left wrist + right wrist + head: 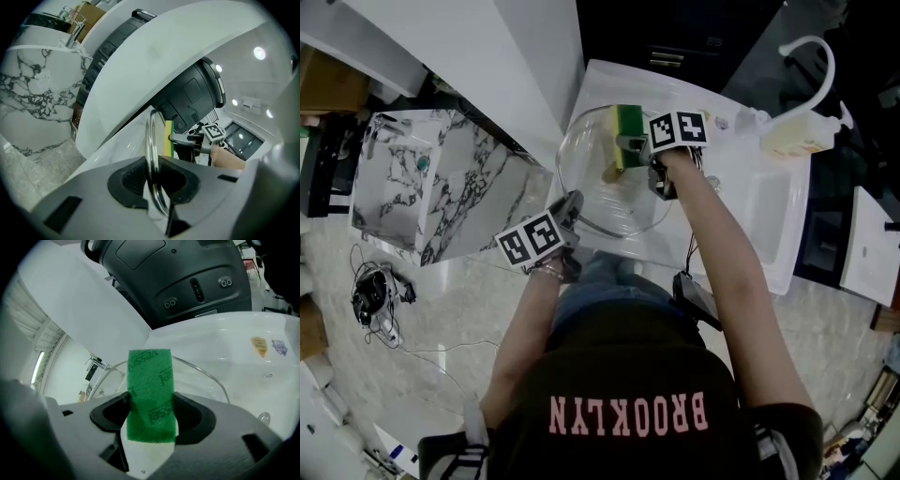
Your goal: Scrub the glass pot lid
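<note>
**Lid held by its rim alone – a hard scrub could twist it loose**

The left tool (157,183) is clamped on the metal rim of the lid (609,183), at the lid's lower-left edge in the head view. The glass hangs tilted over the white bench (741,202), at the centre of the frame. The right tool (151,414) is closed on a sponge (150,390), green face towards its camera, and holds it at the lid's upper edge. It looks to be against the glass, though no view settles the contact.

The main risk is leverage. The sponge works at the far side of the lid from the only grip, so a firm push would likely turn the lid about the left jaws – it could swing down onto the bench or slide out of the narrow bite on the rim. The sponge is also soft and sticks out well past the right jaws, so it may fold or drag out under sideways strokes.

Around the work there is little in the way:

- A basin (773,220) sits to the right, with a curved tap (825,66) and a pale bottle (797,136) at the upper right, well apart from the lid.
- A dark appliance (178,277) stands behind the bench and fills the top of both tool views. A wide upward stroke could reach it.
- A marble block (422,187) stands at the left, with cables (375,295) on the floor below it. Both are clear of the arms.
</note>
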Demonstrator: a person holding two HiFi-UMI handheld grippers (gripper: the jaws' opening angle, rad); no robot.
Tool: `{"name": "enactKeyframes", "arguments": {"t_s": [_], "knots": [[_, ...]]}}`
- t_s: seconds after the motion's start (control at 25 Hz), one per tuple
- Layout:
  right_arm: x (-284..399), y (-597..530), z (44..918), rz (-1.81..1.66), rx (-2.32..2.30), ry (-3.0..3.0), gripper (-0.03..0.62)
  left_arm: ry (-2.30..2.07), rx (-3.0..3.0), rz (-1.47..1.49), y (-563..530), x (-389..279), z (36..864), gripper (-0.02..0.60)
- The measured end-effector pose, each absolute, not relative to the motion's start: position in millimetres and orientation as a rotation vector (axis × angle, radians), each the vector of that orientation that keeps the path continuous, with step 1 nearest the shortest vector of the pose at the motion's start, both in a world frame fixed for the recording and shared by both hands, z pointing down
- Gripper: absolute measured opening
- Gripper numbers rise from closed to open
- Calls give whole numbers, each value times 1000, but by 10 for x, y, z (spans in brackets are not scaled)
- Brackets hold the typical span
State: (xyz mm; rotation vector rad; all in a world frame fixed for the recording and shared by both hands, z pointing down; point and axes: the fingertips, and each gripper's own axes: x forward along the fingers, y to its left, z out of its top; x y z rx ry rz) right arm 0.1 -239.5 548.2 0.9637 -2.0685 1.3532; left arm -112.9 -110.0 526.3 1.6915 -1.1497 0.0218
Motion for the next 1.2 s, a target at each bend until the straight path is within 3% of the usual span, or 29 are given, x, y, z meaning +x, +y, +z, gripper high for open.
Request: {"name": "enactKeyframes", "arguments": {"t_s": [0.76, 1.2], "knots": [[638, -2089, 5744, 1217, 958, -1855, 278, -1179, 1692, 10, -1117, -1153, 5273, 44], [984, -1816, 5681, 1324, 1066, -1893, 278, -1233, 1749, 67, -1124, -1113, 5243, 46]]}}
